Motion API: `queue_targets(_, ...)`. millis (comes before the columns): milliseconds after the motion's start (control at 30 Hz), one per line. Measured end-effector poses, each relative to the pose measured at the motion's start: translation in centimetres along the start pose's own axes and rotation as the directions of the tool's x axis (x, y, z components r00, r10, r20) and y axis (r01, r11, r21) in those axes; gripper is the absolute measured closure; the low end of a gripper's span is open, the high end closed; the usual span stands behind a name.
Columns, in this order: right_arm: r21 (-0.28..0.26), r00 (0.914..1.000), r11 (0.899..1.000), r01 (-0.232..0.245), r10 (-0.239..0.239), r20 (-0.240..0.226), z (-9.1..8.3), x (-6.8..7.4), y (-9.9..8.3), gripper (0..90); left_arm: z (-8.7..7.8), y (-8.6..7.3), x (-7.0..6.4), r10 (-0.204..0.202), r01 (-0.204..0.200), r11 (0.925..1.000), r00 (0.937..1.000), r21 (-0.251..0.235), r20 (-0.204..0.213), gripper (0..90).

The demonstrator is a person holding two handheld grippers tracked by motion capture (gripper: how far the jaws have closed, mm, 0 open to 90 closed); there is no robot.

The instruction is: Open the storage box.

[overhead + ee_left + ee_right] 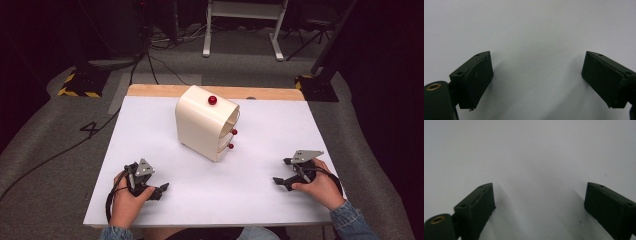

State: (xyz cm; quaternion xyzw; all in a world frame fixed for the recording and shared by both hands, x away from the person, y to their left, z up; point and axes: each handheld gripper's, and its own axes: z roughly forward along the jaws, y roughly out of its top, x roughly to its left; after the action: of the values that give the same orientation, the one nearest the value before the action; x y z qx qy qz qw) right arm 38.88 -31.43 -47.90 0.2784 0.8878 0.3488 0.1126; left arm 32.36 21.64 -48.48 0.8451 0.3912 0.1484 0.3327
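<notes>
Start step: left gripper (161,190) at 7 o'clock, right gripper (280,172) at 4 o'clock, both wide open (empty); next, reach cream drawer cabinet (206,123), pinch red knob (230,146)

Your left gripper (159,190) and right gripper (281,172) are both black, two jaws apiece, each topped with a grey three-cornered plate. A black cable loops off the left one past your wrist; another wraps around the back of your right hand (320,187). Your left hand (125,197) is bare, no glove. Sleeves (350,220) are blue denim, cuffs at the wrist on both arms. Close up, the left gripper's pads (477,77) are matte black rectangular blocks, two small screw holes in each top face, slightly scuffed edges. Brass-coloured bushing sits in the black knuckle at lower left. Right gripper's pads (477,207) match: same blocks, same holes, same brass bushing.
</notes>
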Motion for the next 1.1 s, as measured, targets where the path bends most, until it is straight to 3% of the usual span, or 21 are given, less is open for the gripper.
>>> queue_targets(33,0.007,1.0,1.0,0.004,-0.004,-0.006,-0.1,0.0,0.2,17.6,0.0,0.0,0.0,-0.001,0.001,1.0,1.0,0.0,0.001,10.4)
queue_targets(100,0.016,0.9992,1.0,0.025,-0.025,-0.033,-0.5,0.1,0.6,39.7,0.0,0.0,0.0,-0.002,0.002,1.0,1.0,0.0,0.002,10.4)
queue_targets(200,0.041,0.9997,0.999,0.022,-0.022,-0.012,-1.0,0.4,1.4,35.3,0.0,0.0,0.1,-0.007,0.007,1.0,0.9999,0.001,0.009,10.4)
queue_targets(333,-0.002,0.9993,1.0,0.014,-0.014,-0.034,-1.5,0.8,2.1,39.7,0.0,0.0,0.1,-0.006,0.005,1.0,1.0,0.0,0.008,10.4)
queue_targets(400,-0.051,0.999,0.999,0.015,-0.017,-0.042,-2.0,1.1,2.9,40.0,0.0,0.0,0.0,-0.013,0.013,0.9999,0.9999,0.0,0.011,10.4)
queue_targets(533,-0.109,0.9968,0.994,-0.025,0.017,-0.079,-2.3,1.2,3.7,41.4,0.0,0.0,0.0,-0.003,0.003,1.0,1.0,-0.001,0.005,10.3)
queue_targets(667,-0.139,0.9959,0.99,-0.009,-0.004,-0.09,-2.1,1.5,4.5,43.4,0.0,0.0,0.0,-0.005,0.005,1.0,1.0,-0.002,0.005,10.3)
queue_targets(800,-0.154,0.9906,0.988,0.021,-0.041,-0.13,-1.6,2.0,5.6,47.4,0.0,0.0,0.0,-0.005,0.005,1.0,1.0,-0.005,0.005,10.4)
queue_targets(1100,-0.233,0.9887,0.971,0.048,-0.079,-0.127,-0.2,2.7,8.1,54.1,0.0,-0.1,0.0,-0.006,0.006,1.0,1.0,-0.005,0.005,10.4)
